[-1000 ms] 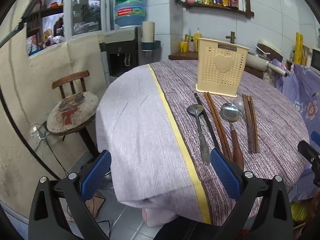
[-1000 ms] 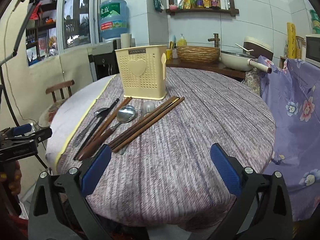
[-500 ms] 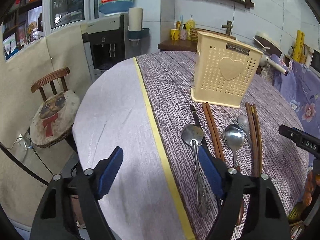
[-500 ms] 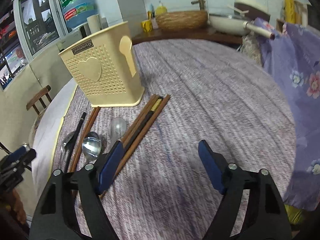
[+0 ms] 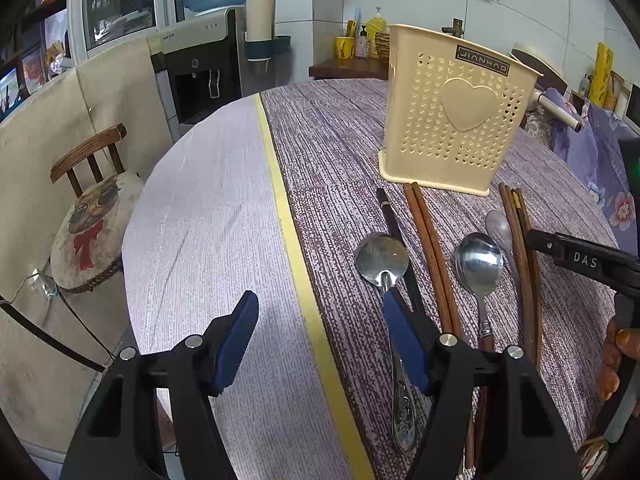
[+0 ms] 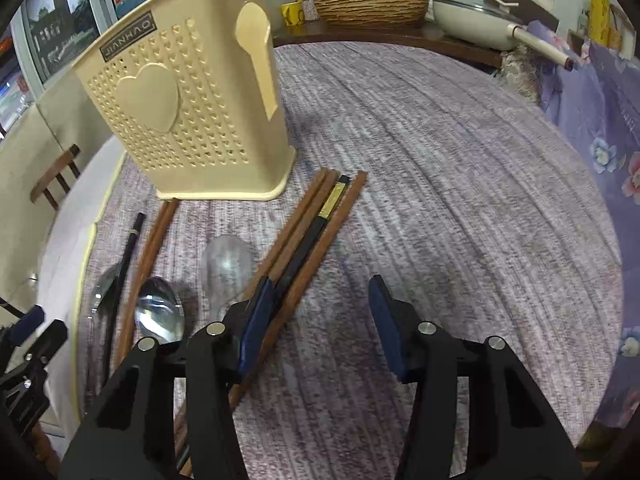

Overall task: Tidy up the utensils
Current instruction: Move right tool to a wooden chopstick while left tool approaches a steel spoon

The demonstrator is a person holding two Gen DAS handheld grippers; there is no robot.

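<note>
Here, the left gripper [image 5: 320, 334] is hovering with its jaws spread wide and holding nothing over the near edge of the table [image 5: 224, 216], its right finger above the handle of a metal spoon [image 5: 382, 260]. The right gripper [image 6: 320, 316] is likewise gaping empty, its left finger sitting over a bundle of chopsticks [image 6: 316, 216]. All the utensils are lying flat just in front of the cream holder [image 6: 188, 96], which is standing upright toward the table's middle.

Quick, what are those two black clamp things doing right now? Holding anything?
Left gripper: open, holding nothing, above the tablecloth beside the spoon.
Right gripper: open, holding nothing, next to the chopsticks.
</note>
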